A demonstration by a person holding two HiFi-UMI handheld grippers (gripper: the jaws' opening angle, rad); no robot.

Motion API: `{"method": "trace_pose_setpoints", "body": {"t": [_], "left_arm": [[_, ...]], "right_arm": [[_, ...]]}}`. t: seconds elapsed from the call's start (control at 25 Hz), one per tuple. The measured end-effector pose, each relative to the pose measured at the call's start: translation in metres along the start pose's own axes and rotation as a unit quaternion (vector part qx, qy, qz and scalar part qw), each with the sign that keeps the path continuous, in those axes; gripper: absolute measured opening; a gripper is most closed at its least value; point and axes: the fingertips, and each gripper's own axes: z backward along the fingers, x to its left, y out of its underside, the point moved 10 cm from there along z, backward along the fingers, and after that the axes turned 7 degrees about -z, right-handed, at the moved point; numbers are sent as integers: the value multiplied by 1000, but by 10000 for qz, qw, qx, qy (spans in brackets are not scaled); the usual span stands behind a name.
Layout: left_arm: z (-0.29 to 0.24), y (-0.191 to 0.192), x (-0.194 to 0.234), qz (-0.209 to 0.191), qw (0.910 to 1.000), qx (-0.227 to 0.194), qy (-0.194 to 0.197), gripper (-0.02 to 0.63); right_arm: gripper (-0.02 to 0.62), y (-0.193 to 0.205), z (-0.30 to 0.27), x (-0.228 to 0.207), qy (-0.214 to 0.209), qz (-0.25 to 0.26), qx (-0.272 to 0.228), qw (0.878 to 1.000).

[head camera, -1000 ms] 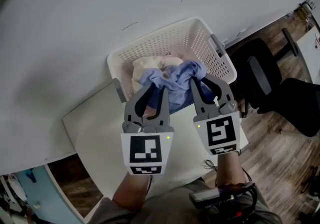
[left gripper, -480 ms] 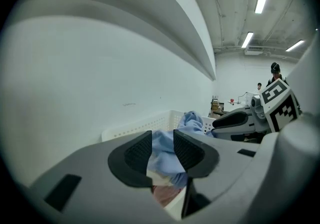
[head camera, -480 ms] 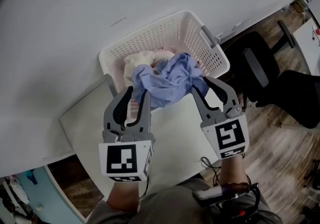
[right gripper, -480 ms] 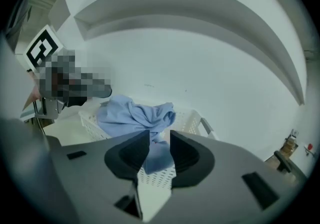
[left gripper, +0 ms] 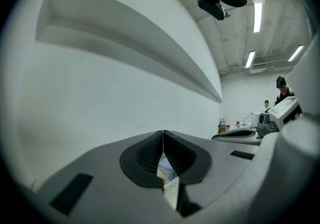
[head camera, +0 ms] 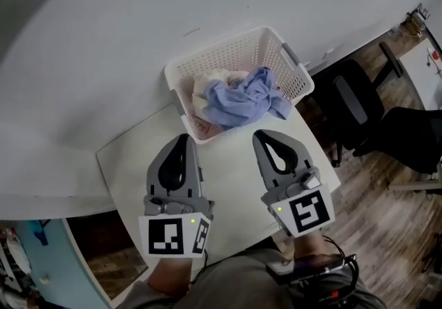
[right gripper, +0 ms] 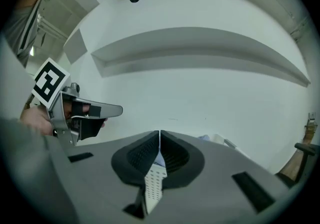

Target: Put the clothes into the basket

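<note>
Basket (head camera: 222, 50) holds clothes (head camera: 240, 98); left claw (head camera: 183, 137), right claw (head camera: 259, 135) just closed empty, withdrawn.

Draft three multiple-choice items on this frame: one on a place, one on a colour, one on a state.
1. Where is the blue garment?
A. on the floor
B. in the basket
C. on the chair

2. What colour is the basket?
A. black
B. red
C. white

3. How do the left tool and the right tool stand?
A. shut, empty
B. wide open
C. shut on cloth

Key:
1 B: it lies heaped inside the basket's walls.
2 C: its perforated walls are white.
3 A: both pairs of jaws have just been closing and now meet with nothing between them.
</note>
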Motion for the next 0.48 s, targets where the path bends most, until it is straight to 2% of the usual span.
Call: {"method": "trace_pose_setpoints", "body": {"t": [0.2,0.48], "left_arm": [[45,-18,1,-39,9988,-456,-192,9],[84,-34,9,-67,9961,-792,-391,9]], "right_arm": [[8,-17,13,41,-120,97,-241,9996],[6,-42,22,72,-90,210,-513,9984]]}}
